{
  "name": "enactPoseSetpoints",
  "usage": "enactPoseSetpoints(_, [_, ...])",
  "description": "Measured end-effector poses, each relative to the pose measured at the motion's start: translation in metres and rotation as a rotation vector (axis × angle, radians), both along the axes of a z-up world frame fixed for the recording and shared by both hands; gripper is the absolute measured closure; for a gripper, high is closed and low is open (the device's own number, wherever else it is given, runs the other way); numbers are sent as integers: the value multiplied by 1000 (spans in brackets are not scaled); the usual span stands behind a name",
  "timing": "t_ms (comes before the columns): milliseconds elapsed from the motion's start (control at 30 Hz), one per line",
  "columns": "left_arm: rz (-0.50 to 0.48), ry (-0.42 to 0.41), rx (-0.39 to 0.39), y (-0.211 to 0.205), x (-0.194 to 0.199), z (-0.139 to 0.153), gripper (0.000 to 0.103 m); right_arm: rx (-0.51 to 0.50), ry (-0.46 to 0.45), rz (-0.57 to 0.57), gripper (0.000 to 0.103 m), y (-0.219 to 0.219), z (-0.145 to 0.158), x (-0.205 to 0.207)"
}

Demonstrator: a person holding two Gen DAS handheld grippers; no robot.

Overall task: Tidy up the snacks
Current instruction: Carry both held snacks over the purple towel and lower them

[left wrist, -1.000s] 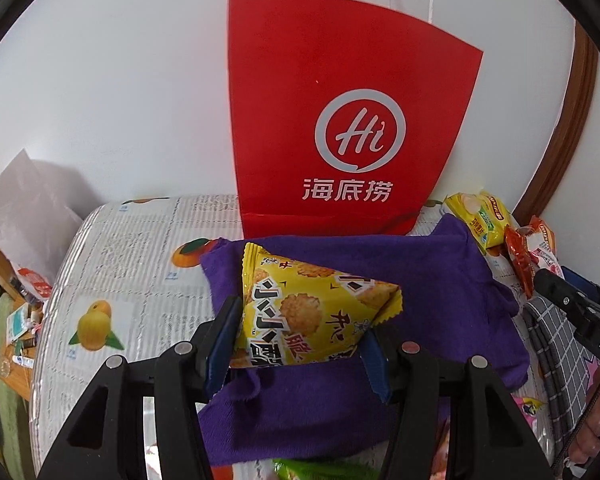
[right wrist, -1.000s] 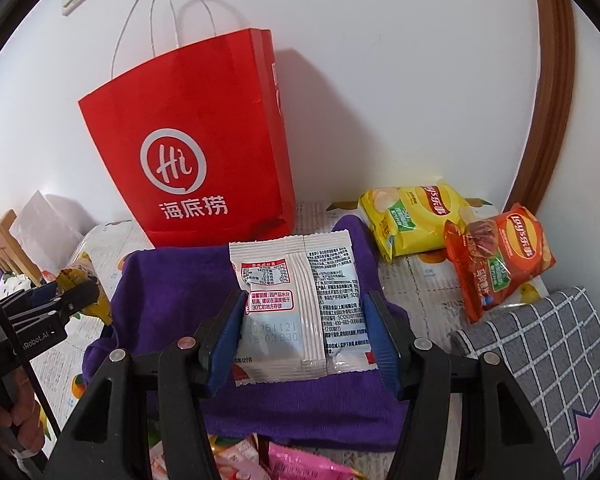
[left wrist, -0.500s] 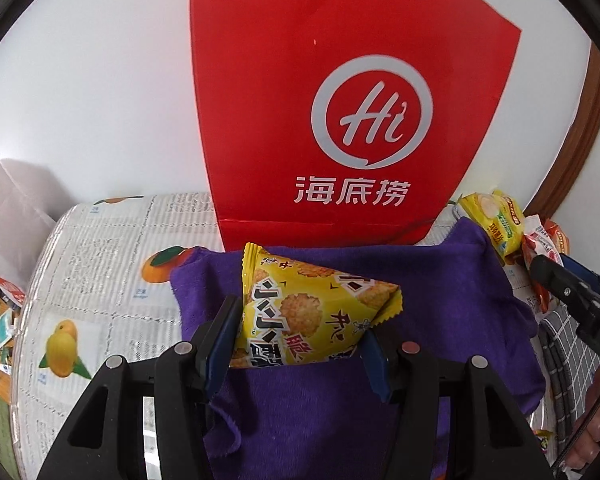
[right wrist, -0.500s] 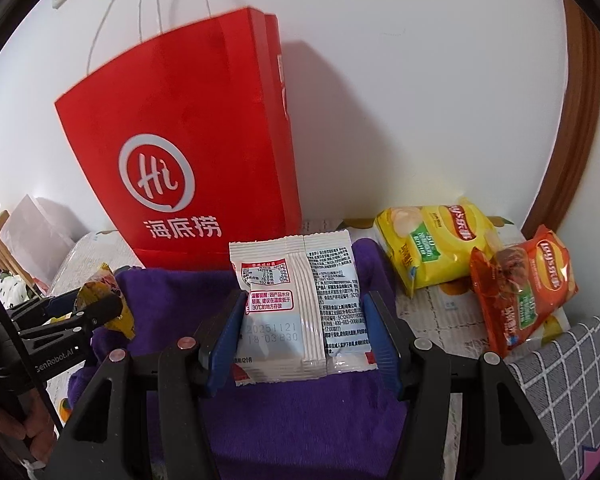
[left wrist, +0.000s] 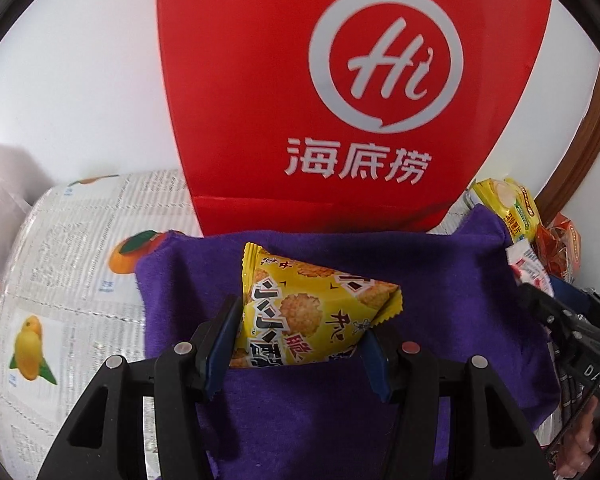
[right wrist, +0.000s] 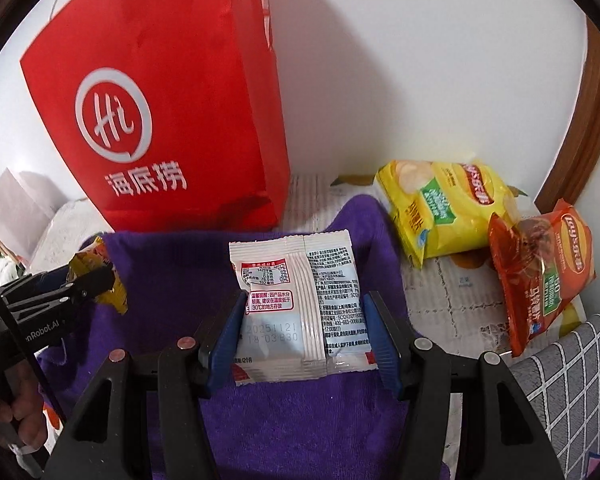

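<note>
The left gripper (left wrist: 300,344) pinches a yellow snack packet (left wrist: 308,312) between its 2 blue pads, jaws partly closed on its sides; the packet's front shows round crackers and black Chinese characters, and it hangs over the purple cloth (left wrist: 440,280). The right gripper (right wrist: 304,332) clamps a white snack packet (right wrist: 300,304) the same way, back side facing the camera, printed "20251121" and a red-framed nutrition table, also over the cloth. Behind the cloth stands a red paper bag (right wrist: 172,112) marked "Hi" in a white ring with "海底捞" beneath. To the right lie a yellow Lay's bag (right wrist: 448,212) and an orange-red Lay's bag (right wrist: 540,272) on fruit-printed table paper (left wrist: 68,264).
</note>
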State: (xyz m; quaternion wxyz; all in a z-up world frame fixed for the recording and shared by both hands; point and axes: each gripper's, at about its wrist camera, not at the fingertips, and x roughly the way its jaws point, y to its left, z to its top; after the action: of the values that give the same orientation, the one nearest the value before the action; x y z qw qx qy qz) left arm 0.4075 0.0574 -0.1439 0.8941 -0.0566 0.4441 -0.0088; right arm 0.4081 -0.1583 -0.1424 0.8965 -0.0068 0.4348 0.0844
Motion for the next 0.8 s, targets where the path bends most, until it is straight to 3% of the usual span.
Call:
enactPoseSetpoints(300, [-5,37,19,-2,3,-12,49,-13,83,-1,44,2,-21,11])
enactPoseSetpoints(800, [-1,79,27,-5,11,-26,47,-27,120,-5,43,3,-35,15])
